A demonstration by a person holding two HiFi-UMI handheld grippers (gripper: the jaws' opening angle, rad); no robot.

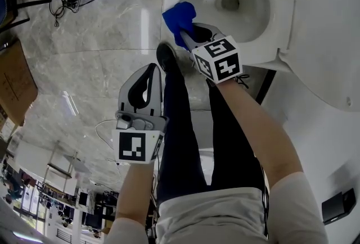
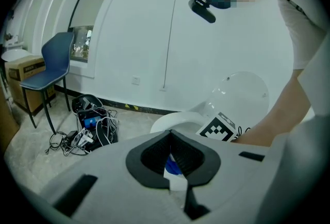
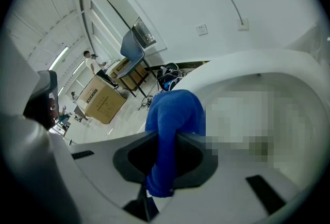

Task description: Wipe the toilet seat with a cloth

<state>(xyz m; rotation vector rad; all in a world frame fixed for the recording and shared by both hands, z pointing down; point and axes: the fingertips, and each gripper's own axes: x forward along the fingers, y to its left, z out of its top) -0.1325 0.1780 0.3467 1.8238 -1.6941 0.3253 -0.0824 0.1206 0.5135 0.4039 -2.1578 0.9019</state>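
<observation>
- My right gripper (image 3: 166, 138) has its jaws clamped on a blue cloth (image 3: 174, 112). One fold hangs down between the jaws and the rest bulges out past the tips.
- The cloth is pressed on the front rim of the white toilet seat (image 1: 279, 12), on the side nearest the open floor. The bowl (image 1: 230, 4) opens just beyond it.
- My left gripper (image 1: 151, 71) hangs in the air beside my leg (image 1: 180, 125), well apart from the toilet. Its jaws are closed together with nothing between them.
- The toilet lid (image 2: 241, 95) stands raised behind the seat.
- The floor (image 1: 101, 35) is pale grey, marble-patterned and glossy, with bright streaks of light reflected in it.
- A tangle of black cables (image 2: 85, 127) lies on the floor near the wall.
- A blue chair (image 2: 51, 60) stands near the cables, with a cardboard box (image 2: 25, 68) just behind it.
- The wall (image 2: 149, 27) is plain white with a dark strip along its foot.
- A small white socket (image 3: 202, 29) sits on the wall above the toilet.
</observation>
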